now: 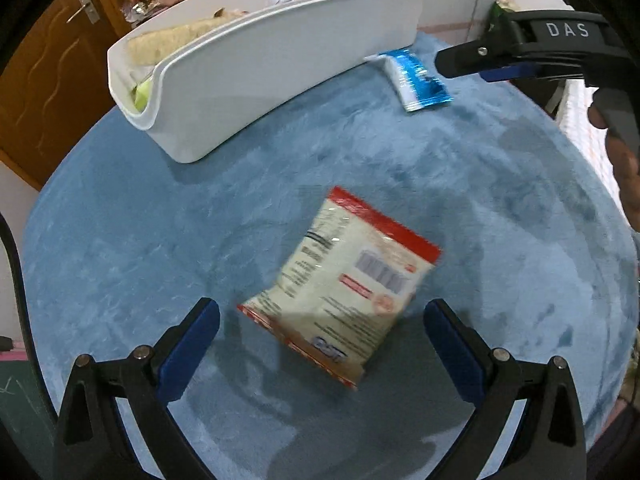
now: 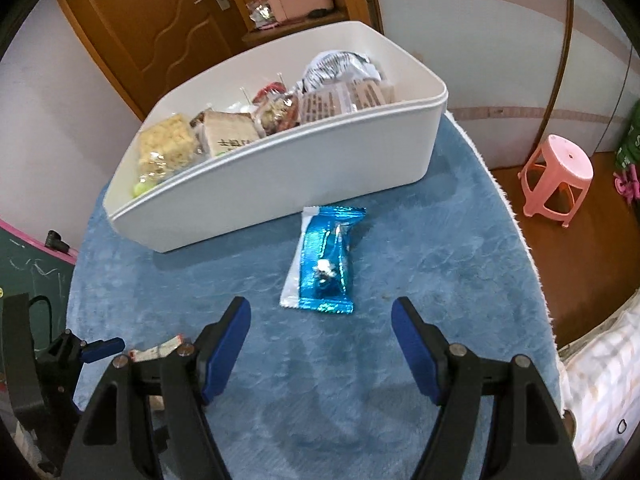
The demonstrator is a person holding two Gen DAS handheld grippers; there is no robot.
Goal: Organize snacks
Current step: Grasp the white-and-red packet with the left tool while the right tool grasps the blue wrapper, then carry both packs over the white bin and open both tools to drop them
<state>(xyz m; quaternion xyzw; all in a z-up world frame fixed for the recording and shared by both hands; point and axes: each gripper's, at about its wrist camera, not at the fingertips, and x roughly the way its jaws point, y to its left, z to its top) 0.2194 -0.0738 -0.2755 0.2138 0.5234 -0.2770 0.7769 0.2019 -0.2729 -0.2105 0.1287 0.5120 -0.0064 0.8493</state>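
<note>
Snacks mostly sit in the white bin (image 2: 280,168) already; two packets are left out on the blue plush cloth (image 1: 120,260).

Left gripper (image 1: 320,320): jaws spread wide, holding nothing, hovering low with the red-and-cream packet (image 1: 344,284) between its blue pads (image 1: 192,344). Packet lies flat, well in front of the bin, skewed diagonal to the jaw line. Frame is a bit blurred, so I can't tell whether the pads touch cloth.

Right gripper (image 2: 320,312): also released and empty, lined up on the blue foil packet (image 2: 326,260), which lies just in front of the bin's near wall, its far end almost touching the wall.

Judged step: pick up each loose packet and drop it in the bin.

How to do it well, my read:
- left: turn the wrist so the pads close across the packet's short width, not corner to corner.
- both packets are thin and lie flat on soft pile, so go low and pinch the body or a crimped edge. Foil will likely slip, so close fully.
- right: approach from the side away from the bin so the fingers don't knock the wall.
- bin looks fullest on the right gripper's side as that view shows it; more free room toward the end nearer the left gripper.
</note>
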